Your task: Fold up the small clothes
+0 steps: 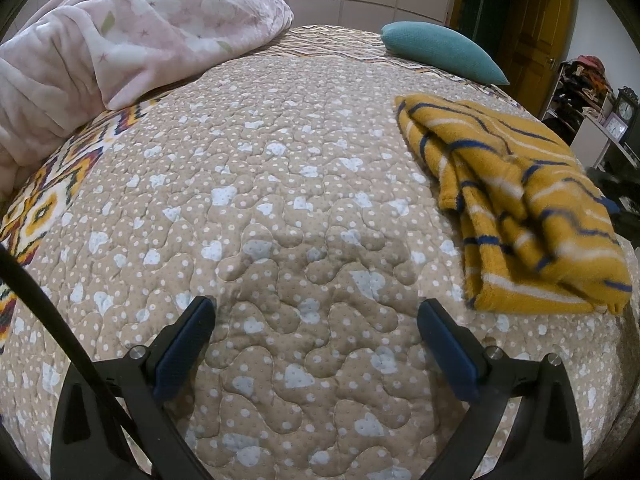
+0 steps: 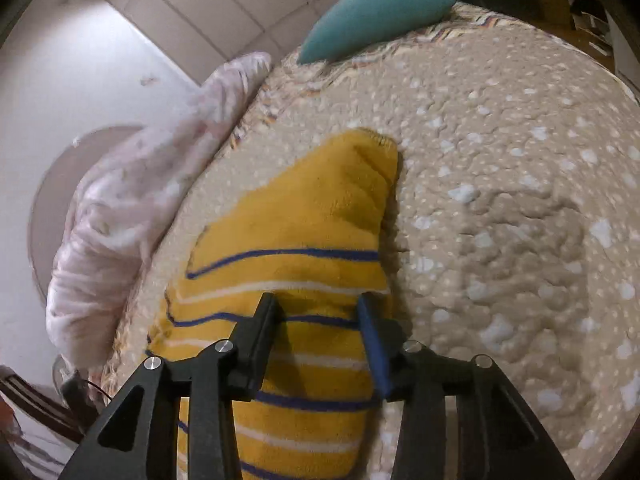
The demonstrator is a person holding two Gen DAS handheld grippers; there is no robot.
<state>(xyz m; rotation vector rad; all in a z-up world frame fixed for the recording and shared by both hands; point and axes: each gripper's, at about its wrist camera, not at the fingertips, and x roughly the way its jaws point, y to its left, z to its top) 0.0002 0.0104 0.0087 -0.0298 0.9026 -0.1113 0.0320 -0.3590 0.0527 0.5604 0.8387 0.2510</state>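
**Striped knit: soft, light, grab at edges**

The yellow striped garment (image 1: 516,200) lies bunched and partly folded on the quilted bed cover (image 1: 280,200), toward the bed's right side as our left wrist camera sees it. It looks like fleecy knit: we judge it light, limp and grippy rather than slick, nothing fragile. It will sag and drag layers along if we pinch mid-panel, so we'd take it at a hem or corner, e.g. the ribbed end (image 2: 376,140) at the far tip.

Right hand-held gripper (image 2: 320,304) sits over the garment with jaws parted either side of a striped band; whether cloth is pinched we cannot tell. Left hand-held gripper (image 1: 316,312) is spread wide and empty above bare quilt.

Room: a broad free patch of quilt lies left of the garment, good for laying it flat. Limits are the pink floral blanket (image 1: 120,40) heaped far left, the teal cushion (image 1: 440,52) at the far edge, and the bed edge just beside the garment's right side.
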